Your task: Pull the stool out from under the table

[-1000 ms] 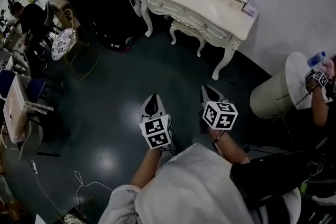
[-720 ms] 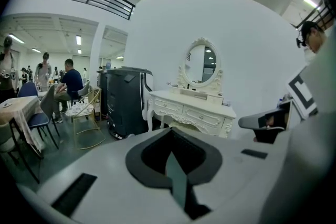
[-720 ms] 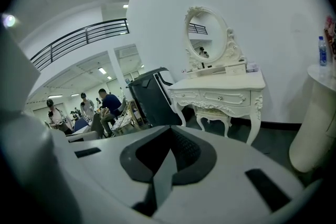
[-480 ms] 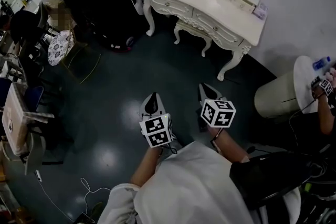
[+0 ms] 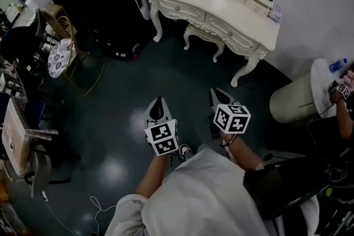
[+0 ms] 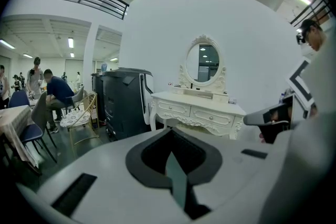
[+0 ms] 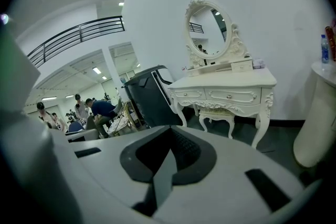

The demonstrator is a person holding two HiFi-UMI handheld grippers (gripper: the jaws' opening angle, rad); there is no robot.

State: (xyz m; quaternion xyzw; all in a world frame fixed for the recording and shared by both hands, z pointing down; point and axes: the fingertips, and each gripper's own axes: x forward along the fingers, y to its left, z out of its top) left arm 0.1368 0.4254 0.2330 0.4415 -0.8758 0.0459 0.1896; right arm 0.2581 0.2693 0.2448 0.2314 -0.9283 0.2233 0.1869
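- The desk (image 5: pixel 204 3) has slid a touch lower and to the right in the head view since a second ago. The person is closing in, while both grippers keep their spots low in the picture.
- Left gripper (image 5: pixel 160 102): jaws pressed together, nothing between them. Right gripper (image 5: pixel 217 94): same story, closed and empty.
- The stool (image 5: pixel 213 35) is tucked under the desk, well ahead of both pairs of jaws. Only its front rail and curved legs peek out below the drawers.
- In the right gripper view the stool sits ahead of the jaws, a little to their right, between the desk's front legs.
- Handling, my read: a stiff carved frame with a padded top, probably light enough to drag. The glossy floor (image 5: pixel 138 80) should let the feet slide.
- The painted carving looks easy to chip, and a curved leg could slip out of a pinch.
- Best hold, I'd say, is the front rail just under the seat, or the top of a front leg where it's thickest, with one gripper on each side for a straight pull.
- The jaws will have to open first, and nothing is within reach yet.
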